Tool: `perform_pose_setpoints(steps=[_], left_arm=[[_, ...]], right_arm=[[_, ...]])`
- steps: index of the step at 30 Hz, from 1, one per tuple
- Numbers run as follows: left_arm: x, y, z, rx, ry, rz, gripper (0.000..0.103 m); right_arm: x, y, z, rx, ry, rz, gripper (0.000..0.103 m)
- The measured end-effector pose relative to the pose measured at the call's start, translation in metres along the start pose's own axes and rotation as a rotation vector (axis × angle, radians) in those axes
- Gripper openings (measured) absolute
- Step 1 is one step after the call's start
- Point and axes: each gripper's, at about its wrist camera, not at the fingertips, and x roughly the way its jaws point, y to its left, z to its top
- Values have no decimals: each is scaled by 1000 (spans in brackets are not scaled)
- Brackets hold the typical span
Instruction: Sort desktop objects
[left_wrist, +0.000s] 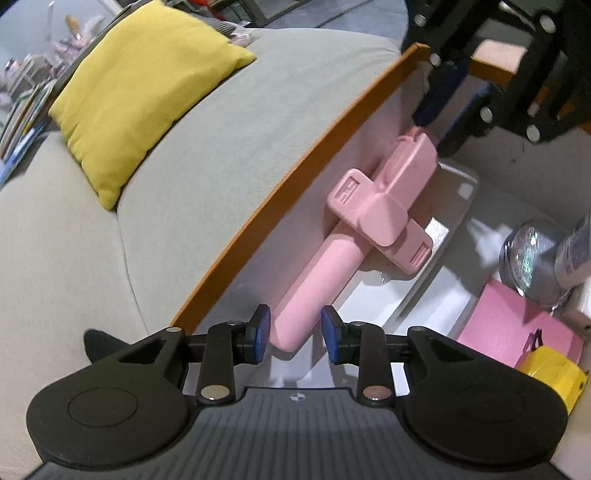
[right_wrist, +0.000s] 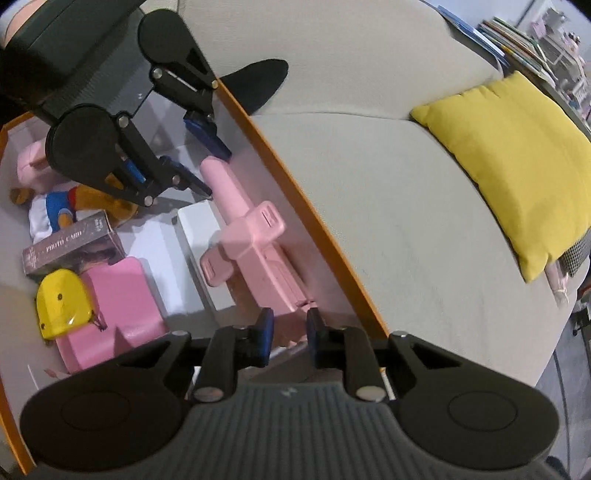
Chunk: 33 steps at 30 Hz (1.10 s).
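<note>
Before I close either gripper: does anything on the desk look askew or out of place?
Yes. The long pink cross-shaped gadget lies aslant, partly propped on the white tray beside the desk's orange edge, with the left gripper and right gripper open at opposite ends.

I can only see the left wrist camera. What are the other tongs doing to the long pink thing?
Observer: The right tongs have one pad on each side of the pink tool's wide end. I cannot tell if they are squeezing it.
Operator: Is there a toy hiding that I can't see?
Observer: Yes, there is a plush toy in blue, white and orange, partly hidden by the left tongs.
Operator: What does the box by the yellow thing say?
Observer: The dark box reads "PHOTO CARD". It lies right beside the yellow case.
</note>
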Motion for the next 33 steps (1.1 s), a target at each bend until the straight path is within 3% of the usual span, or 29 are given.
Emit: perform_pose_setpoints(steps=[10,17,21,23,30,33], left_arm=[[-14,-4,2,-15,-10,17,37],[-58,-12,-1,-71,-69,20,37],[-95,-20,-9,-149,-136,26,40],[-113,-26,-14,-202,-162,39,47],[-164,-41,-36,-404,-247,87,55],[-182,-47,-46,-496,-291,124,59]], right_arm=[[-10,-8,-1,27,-18,3,21],[-37,3,5,108,-49,-31,26],[-63,13,6,211,-106,-21,32],[-75,20,6,270,-134,-18,32],[-113,70,-5,406,-247,-69,39],[-128,93,-12,455,-313,-73,47]])
